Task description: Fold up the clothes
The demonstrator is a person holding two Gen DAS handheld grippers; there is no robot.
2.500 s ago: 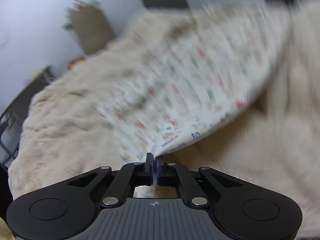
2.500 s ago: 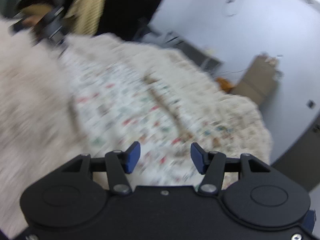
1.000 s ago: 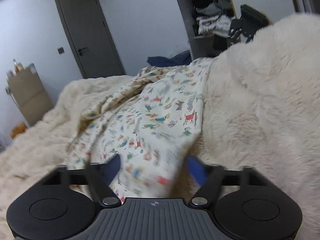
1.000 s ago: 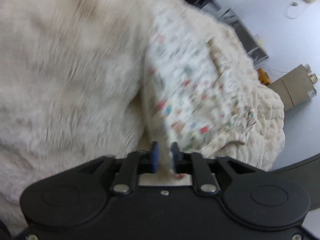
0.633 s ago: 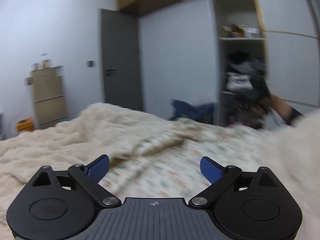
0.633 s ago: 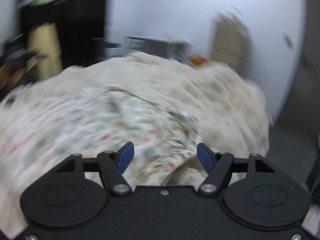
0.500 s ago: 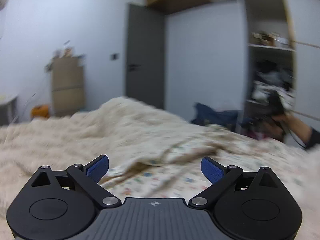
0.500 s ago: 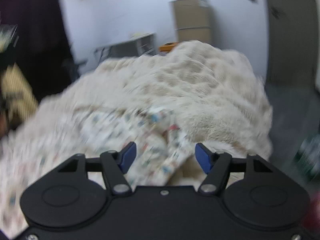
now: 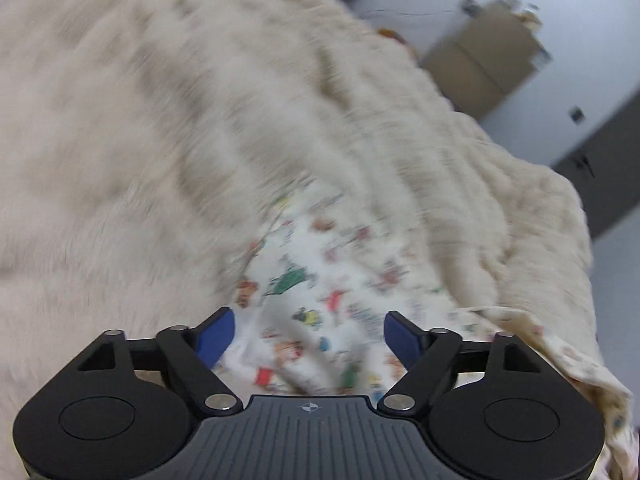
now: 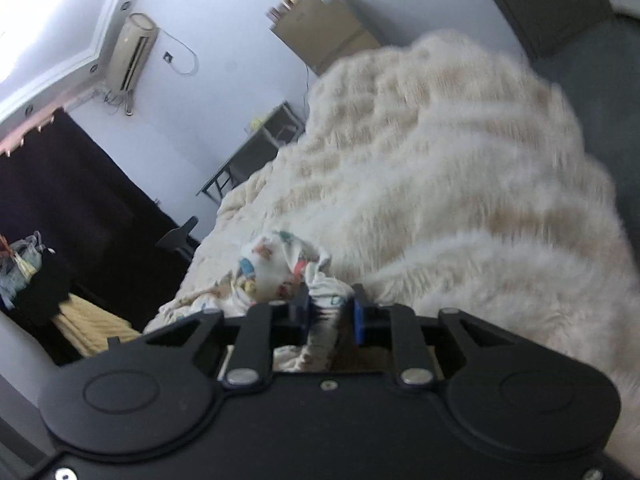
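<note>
My left gripper (image 9: 308,334) hangs over the printed garment (image 9: 320,300) with its jaws spread but closing, cloth lying between the blue pads and neither pressing on it, while my right gripper (image 10: 331,314) has its jaws closing on a bunched fold of the same garment (image 10: 280,264), the pads not yet clearly pinching. The garment lies crumpled on the bed's cream fleece blanket (image 10: 460,184). Beyond, a cardboard box (image 10: 324,32) stands against the wall with small items on top, too blurred to identify.
</note>
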